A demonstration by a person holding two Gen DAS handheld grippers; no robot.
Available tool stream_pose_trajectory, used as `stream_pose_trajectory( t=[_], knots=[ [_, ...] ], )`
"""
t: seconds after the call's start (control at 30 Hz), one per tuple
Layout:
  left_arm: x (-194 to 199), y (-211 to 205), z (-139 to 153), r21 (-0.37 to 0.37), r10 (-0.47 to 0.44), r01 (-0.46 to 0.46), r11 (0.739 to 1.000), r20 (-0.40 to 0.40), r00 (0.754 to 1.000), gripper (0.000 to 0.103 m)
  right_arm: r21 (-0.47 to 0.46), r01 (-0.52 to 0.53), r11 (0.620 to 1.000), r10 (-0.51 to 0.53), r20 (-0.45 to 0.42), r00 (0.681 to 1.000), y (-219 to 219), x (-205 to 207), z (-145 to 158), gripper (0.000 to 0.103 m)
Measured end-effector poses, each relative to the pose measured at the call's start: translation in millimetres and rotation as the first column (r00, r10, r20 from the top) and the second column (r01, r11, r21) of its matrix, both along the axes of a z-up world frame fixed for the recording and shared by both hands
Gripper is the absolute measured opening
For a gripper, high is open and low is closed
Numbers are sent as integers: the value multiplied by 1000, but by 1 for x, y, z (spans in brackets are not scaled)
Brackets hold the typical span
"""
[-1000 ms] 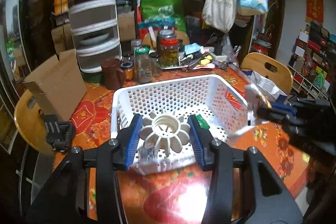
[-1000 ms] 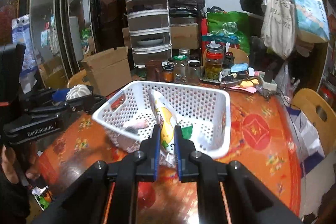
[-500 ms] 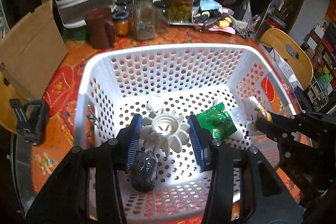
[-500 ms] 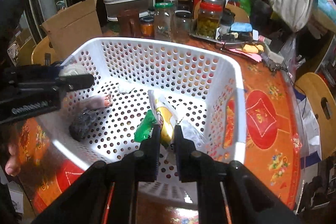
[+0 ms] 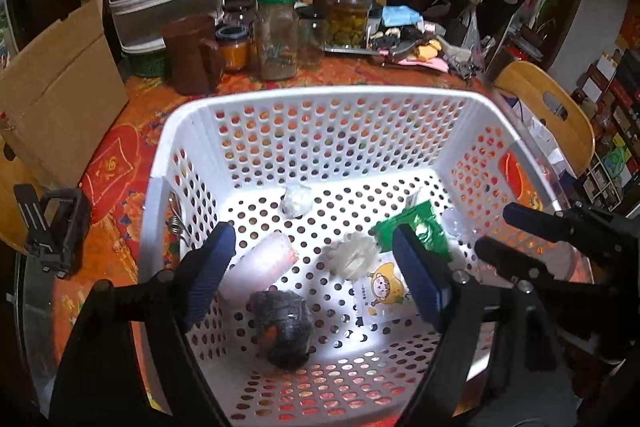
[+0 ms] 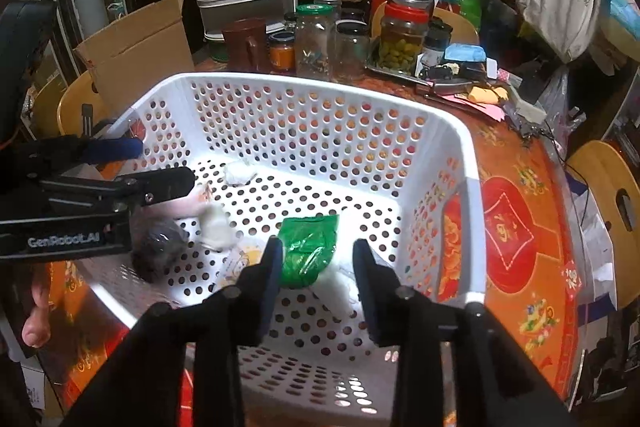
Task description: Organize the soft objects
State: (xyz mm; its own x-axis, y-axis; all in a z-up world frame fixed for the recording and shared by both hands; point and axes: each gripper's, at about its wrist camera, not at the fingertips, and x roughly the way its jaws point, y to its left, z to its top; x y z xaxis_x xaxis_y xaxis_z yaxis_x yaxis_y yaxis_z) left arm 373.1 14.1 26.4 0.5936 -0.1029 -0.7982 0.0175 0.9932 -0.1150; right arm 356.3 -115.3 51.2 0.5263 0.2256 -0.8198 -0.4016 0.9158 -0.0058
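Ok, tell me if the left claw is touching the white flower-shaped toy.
Apart. The left wrist view shows the left claw open, the white flower-shaped toy lying loose between its pads.

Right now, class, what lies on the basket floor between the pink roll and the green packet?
The white flower-shaped piece, seen best in the left wrist view, between the pink roll and green packet.

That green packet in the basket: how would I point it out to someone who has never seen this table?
Start at the white perforated basket on the orange patterned tablecloth. On its floor, toward the right wall, lies a crinkly green packet, just beyond the right tool. It is the only green, shiny thing in there; its neighbours are a white ribbed disc, a dark bundle and a cartoon-printed sachet.
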Motion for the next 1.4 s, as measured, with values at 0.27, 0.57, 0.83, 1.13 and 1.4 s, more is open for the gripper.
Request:
stream_pose_trajectory(
  t=[0.27, 0.57, 0.83, 1.13, 1.4],
  knots=[
    [-37, 3, 31, 44, 0, -4, 999, 94, 996, 92, 50, -1, 999, -3, 73, 997, -15, -30, 22, 79],
    [-109, -2, 44, 77, -50, 40, 996, 140, 989, 103, 69, -8, 998, -3, 156, 988, -27, -86, 39, 94],
    [-194, 8, 51, 65, -26, 11, 998, 232, 972, 103, 62, 45, 997, -57, 200, 978, -46, -155, 44, 94],
    [-284, 0, 46, 74, -44, 25, 997, 262, 964, 103, 102, 87, 991, -111, 261, 959, -64, -229, 46, 94],
    [-365, -9, 72, 37, -12, -2, 999, 368, 930, 103, 130, 99, 987, -135, 306, 942, -65, -288, 58, 94]
  ],
)
